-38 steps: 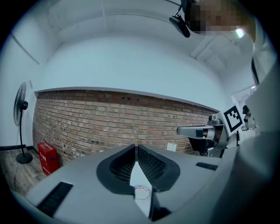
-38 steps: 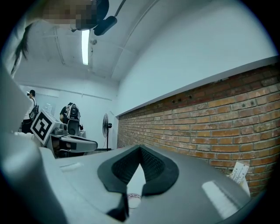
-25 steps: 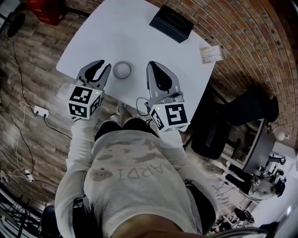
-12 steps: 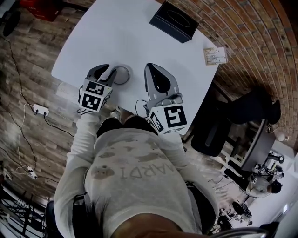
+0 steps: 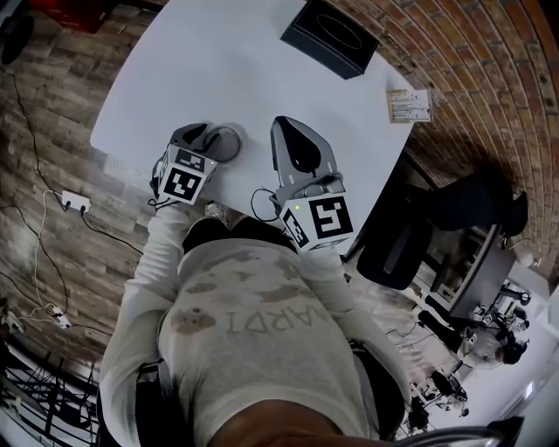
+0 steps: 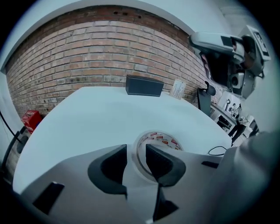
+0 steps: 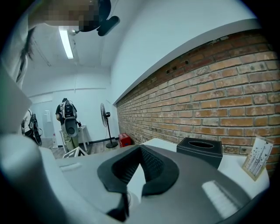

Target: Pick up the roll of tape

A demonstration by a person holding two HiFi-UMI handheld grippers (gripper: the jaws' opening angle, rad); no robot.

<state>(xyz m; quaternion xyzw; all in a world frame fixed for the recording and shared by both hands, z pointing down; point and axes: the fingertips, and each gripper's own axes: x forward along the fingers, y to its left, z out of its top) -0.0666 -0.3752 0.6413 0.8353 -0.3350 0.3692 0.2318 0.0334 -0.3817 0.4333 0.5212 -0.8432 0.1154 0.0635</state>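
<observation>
- on the white table (image 5: 253,61), close to the edge nearest you, lie both tools and the task's thing. a black box (image 5: 330,26) stands well apart at the far edge.
- your right gripper (image 5: 284,131) rests on the table to the right of the roll, near it but not touching. in the right gripper view its jaws meet at the tips with nothing between them.
- your left gripper (image 6: 136,151) is the one at the roll. your forearm reaches forward, the marker cube faces up toward you, and the jaws point away from you and tip down over the roll's near side.
- the roll of tape (image 6: 162,138) lies flat on the table with its hole facing up, straight ahead of the left jaws. one jaw sits outside the ring and the other inside the hole, with the near wall between them. the jaws are drawn in to a narrow gap and appear to press that wall from both sides.
- the lift likely turns on this one-sided pinch. held by one wall only, the roll may tilt as it leaves the table, so raise it straight up.
</observation>
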